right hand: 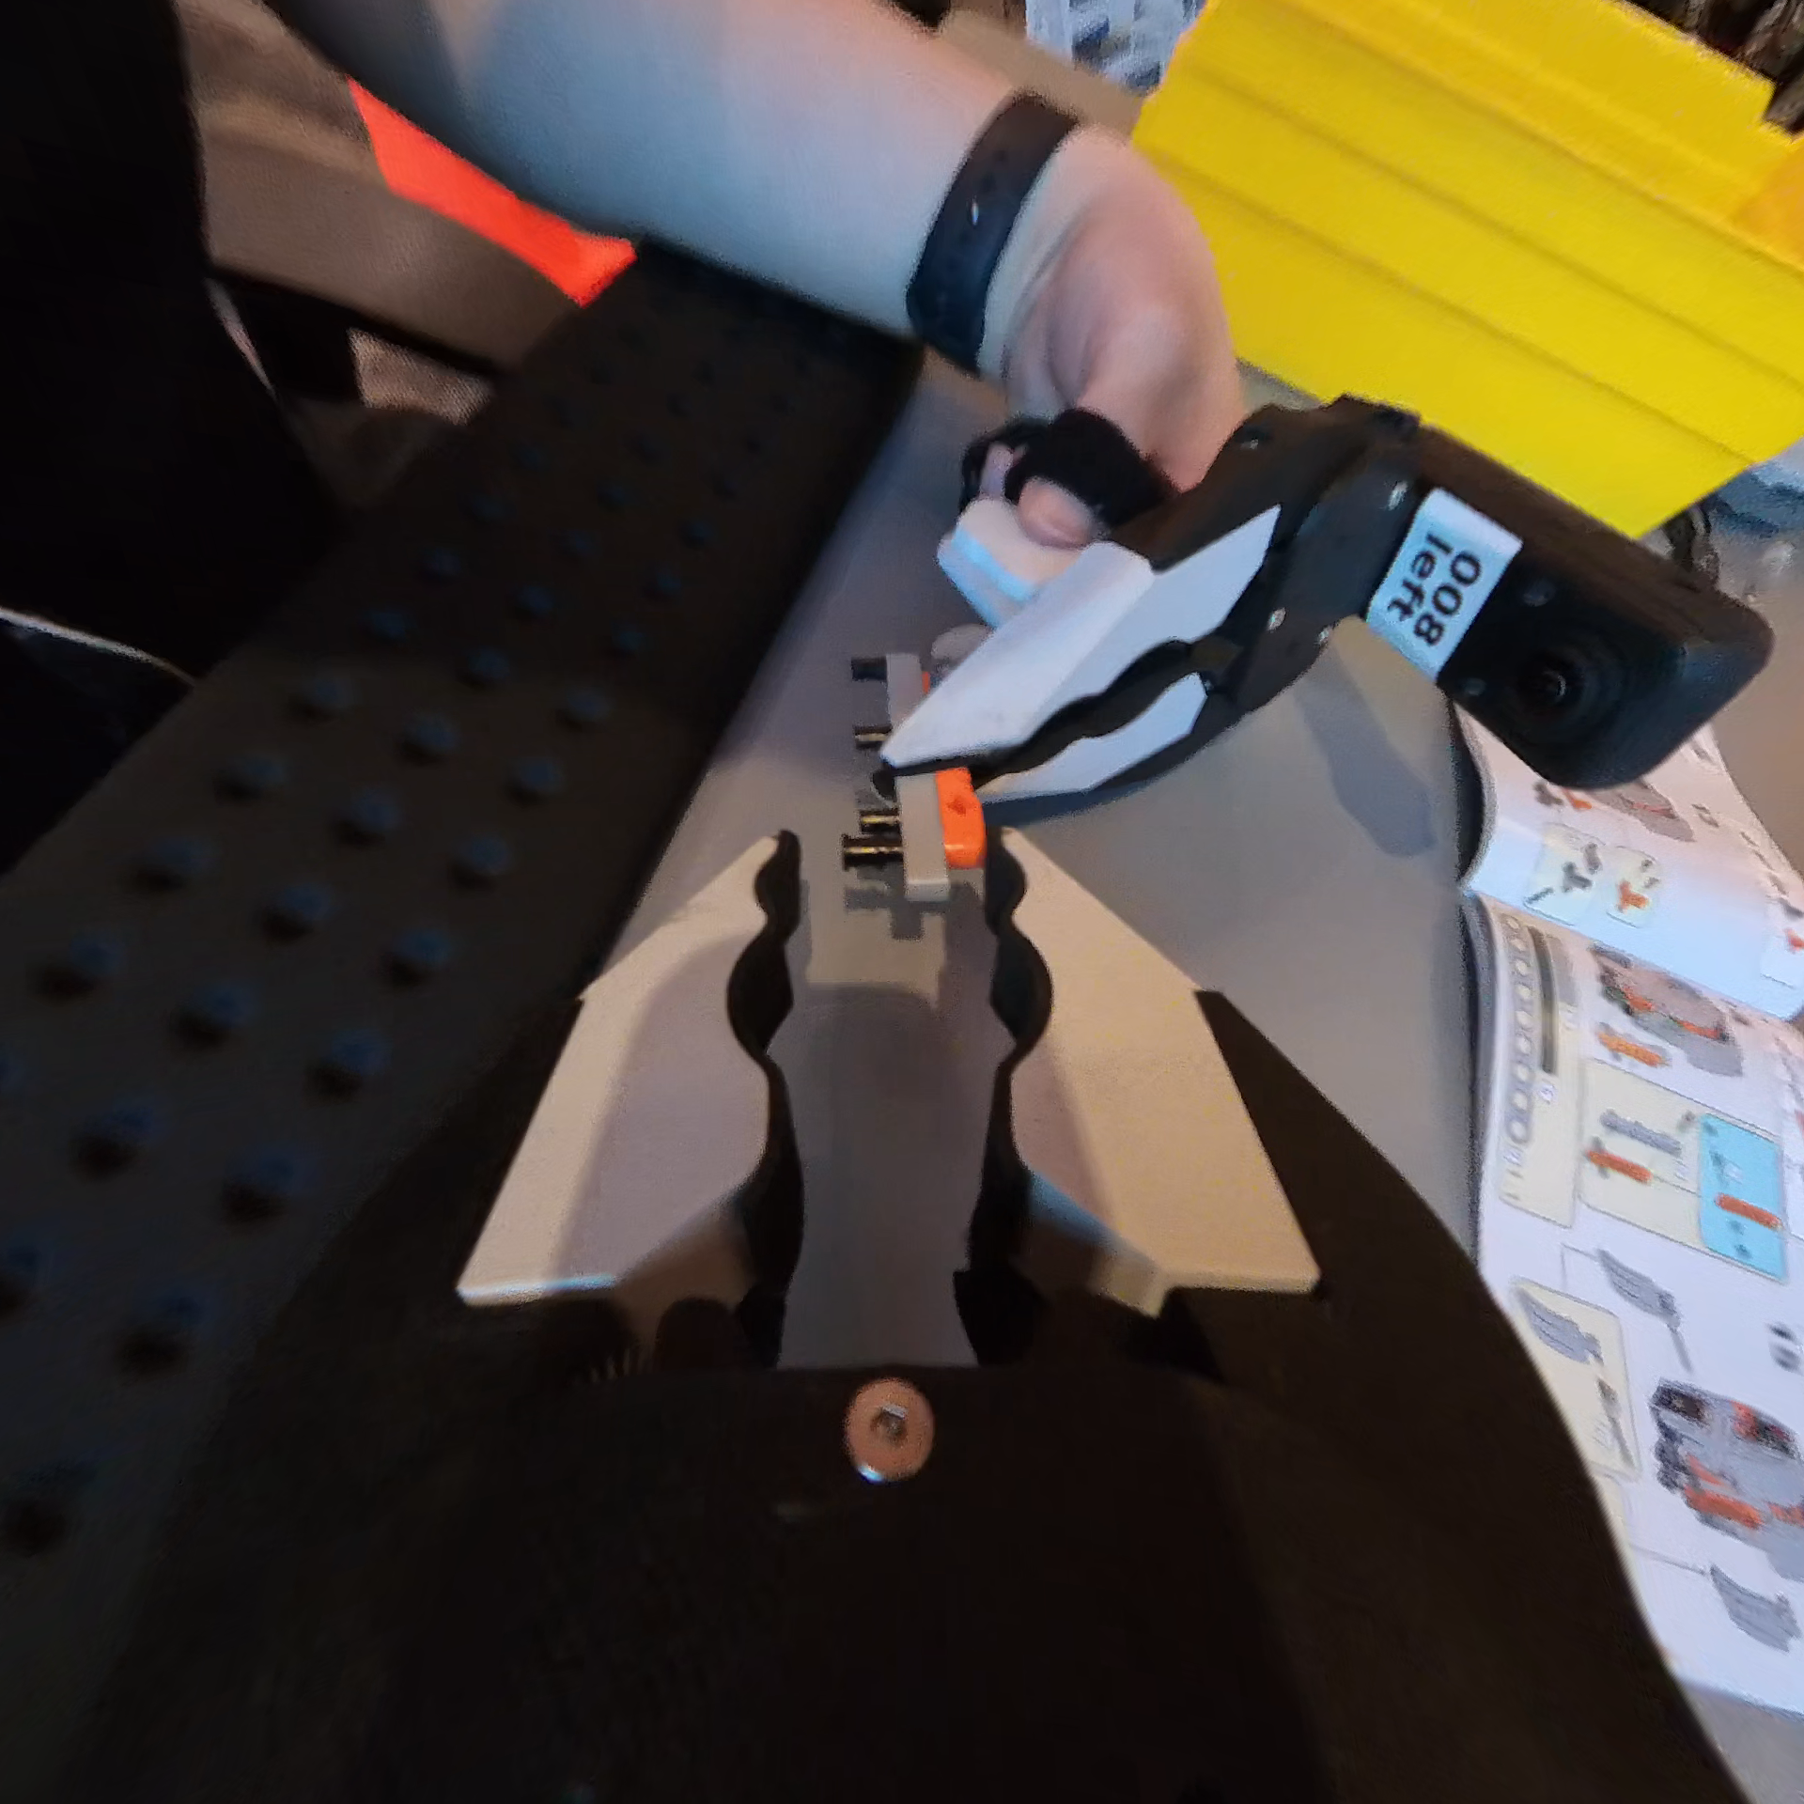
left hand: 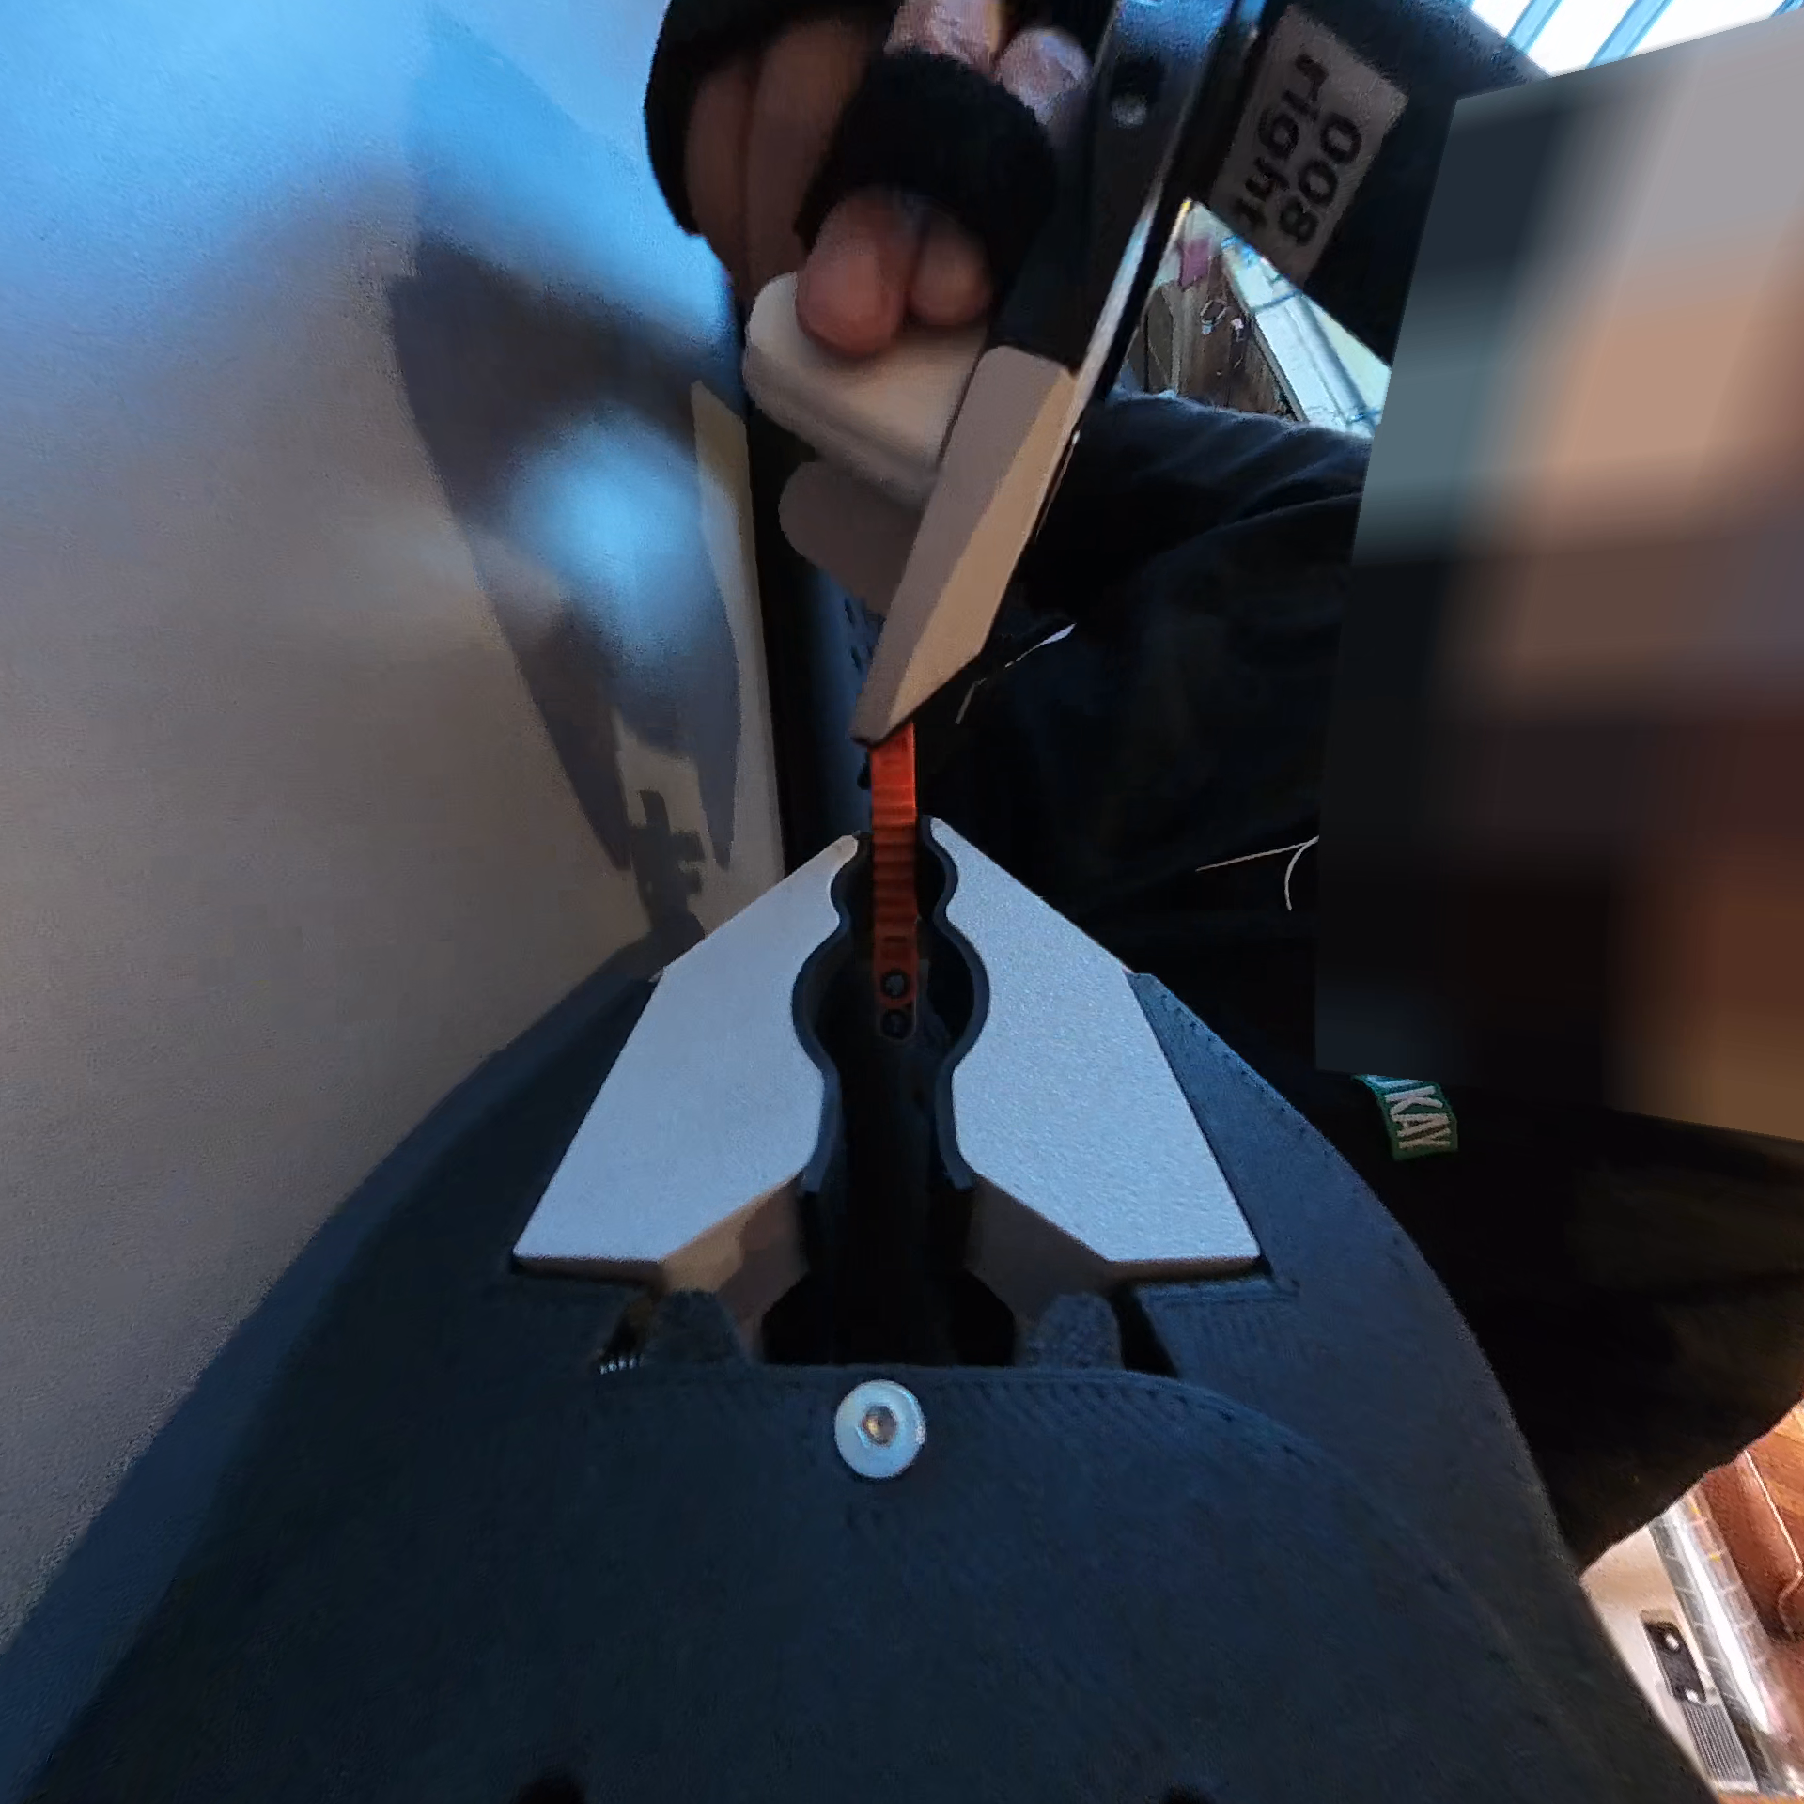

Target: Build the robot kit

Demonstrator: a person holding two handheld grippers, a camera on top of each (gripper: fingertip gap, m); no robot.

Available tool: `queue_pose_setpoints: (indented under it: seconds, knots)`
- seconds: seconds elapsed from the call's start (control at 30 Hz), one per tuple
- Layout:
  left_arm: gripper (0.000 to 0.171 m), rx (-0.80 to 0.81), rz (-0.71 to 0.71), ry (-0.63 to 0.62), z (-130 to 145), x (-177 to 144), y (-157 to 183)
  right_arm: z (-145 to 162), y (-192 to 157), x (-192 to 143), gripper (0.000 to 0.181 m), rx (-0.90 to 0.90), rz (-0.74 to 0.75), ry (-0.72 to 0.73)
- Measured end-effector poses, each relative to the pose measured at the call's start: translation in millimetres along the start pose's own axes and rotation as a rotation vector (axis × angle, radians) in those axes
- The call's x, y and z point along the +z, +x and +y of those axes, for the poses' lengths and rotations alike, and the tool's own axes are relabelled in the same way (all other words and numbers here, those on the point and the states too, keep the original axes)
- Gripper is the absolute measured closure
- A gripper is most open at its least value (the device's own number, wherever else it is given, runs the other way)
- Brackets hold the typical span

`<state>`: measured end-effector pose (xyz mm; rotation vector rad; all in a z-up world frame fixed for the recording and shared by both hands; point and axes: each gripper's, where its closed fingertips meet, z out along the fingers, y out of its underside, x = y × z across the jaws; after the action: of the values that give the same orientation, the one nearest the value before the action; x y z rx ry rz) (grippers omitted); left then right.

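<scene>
Colour rundown: both grippers are matte black shells with pale grey-white finger plates, left gripper (right hand: 937, 776) and right gripper (right hand: 893, 859) alike. The little toy-brick beam assembly (right hand: 927, 830) is light grey with a bright orange piece and black pins. Dark studded plastic baseplate (right hand: 410, 781) is black-navy, dotted all over. Ribbed plastic bin (right hand: 1464, 225) is loud yellow. Printed instruction sheets (right hand: 1660, 1220) are white with cream and light-blue panels.

surface: a grey table (right hand: 1220, 957), matte and plain.
left side: a black studded plate (right hand: 469, 781) lies flat on it, running along the table's left edge.
right side: an open picture booklet (right hand: 1660, 1220) of printed building steps lies at the right edge.
far right corner: a yellow ribbed bin (right hand: 1464, 225), blurred; whether it rests on the table cannot be told.
</scene>
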<state>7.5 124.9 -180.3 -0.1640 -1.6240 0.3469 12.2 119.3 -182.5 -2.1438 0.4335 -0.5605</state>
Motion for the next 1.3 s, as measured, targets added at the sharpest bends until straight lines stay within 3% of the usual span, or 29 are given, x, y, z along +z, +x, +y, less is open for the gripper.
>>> queue_pose_setpoints:
  seconds: [0.07,0.27,0.93,1.1,1.2,1.3]
  knots:
    - [0.166,-0.006,0.0,-0.028,3.3,2.3,-0.3,2.2,-1.0,1.3,0.153,-0.024,-0.003,-0.025]
    - [0.166,-0.03,0.0,-0.04,3.9,2.7,-2.2,2.7,-4.7,3.6,0.153,0.073,-0.021,-0.014]
    - [0.166,-0.037,-0.008,-0.073,9.8,6.2,-3.8,5.1,-11.5,6.3,0.156,0.055,-0.007,-0.027]
    - [0.166,0.063,-0.075,-0.013,3.7,2.8,-5.4,3.6,-2.2,3.7,0.156,-0.003,0.083,0.006]
    - [0.165,0.215,-0.167,0.0,2.0,1.2,-3.0,-4.4,4.8,-4.7,0.133,-0.067,0.167,0.027]
    - [0.166,0.244,-0.157,-0.009,3.2,1.9,4.6,-7.5,2.3,-10.1,0.132,-0.119,0.178,0.033]
